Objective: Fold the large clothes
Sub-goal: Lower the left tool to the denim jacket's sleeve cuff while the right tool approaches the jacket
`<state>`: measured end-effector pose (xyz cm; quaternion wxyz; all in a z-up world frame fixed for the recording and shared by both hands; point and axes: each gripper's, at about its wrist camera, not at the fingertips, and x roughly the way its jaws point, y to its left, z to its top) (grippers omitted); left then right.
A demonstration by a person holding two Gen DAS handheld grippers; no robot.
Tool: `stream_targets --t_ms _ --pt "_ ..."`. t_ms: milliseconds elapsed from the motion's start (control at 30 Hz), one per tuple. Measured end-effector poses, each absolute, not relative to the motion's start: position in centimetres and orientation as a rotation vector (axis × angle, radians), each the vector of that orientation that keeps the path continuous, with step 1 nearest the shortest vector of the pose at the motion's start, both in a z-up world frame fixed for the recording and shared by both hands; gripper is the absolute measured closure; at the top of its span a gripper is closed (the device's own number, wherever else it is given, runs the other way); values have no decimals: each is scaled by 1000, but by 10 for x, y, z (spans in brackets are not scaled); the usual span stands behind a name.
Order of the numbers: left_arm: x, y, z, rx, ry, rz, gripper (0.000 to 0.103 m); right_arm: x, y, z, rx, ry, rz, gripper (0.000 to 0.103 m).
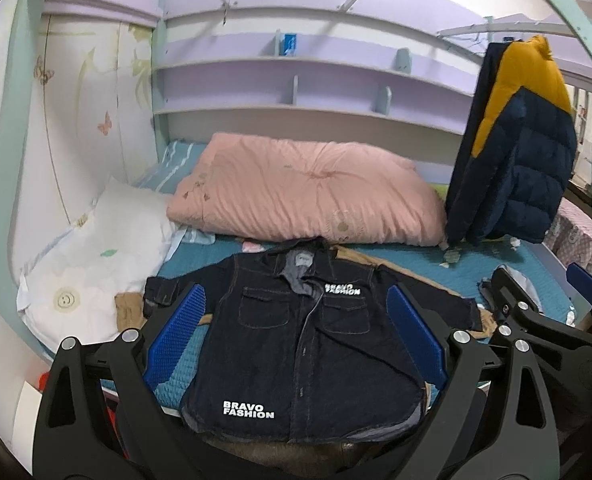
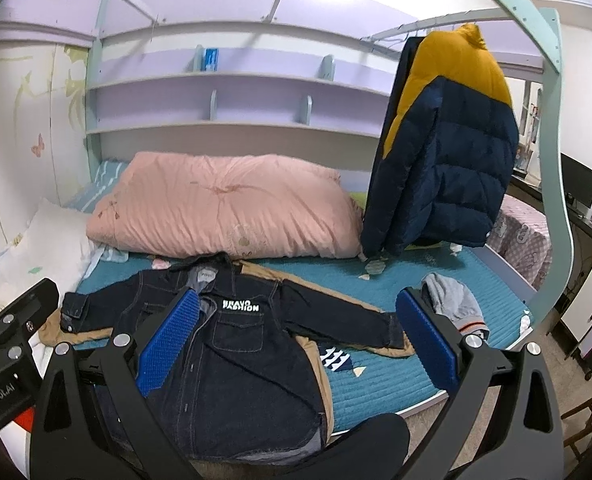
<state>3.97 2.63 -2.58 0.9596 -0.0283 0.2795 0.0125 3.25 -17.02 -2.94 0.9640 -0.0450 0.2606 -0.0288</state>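
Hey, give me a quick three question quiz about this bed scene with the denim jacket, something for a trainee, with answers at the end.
1. True or false: the denim jacket is already folded in half.
2. What hangs at the bed's far right? A) a towel B) a navy and yellow puffer jacket C) a backpack
3. Fill in: both the left claw and the right claw are ____, holding nothing.

Key: 1 false, it lies spread flat with sleeves out, front up. 2 B. 3 open.
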Motion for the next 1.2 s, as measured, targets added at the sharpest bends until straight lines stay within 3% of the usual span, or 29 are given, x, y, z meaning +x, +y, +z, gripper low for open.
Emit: stream_targets --t_ms 367,800,1200 --pt "116 89 -95 -145 785 117 10 104 -129 -83 -134 713 -19 8" --pt "206 217 -209 -317 1031 344 10 201 -39 -167 -204 936 88 8" --pt "276 339 -281 -629 962 351 10 278 45 -251 -340 1078 188 8"
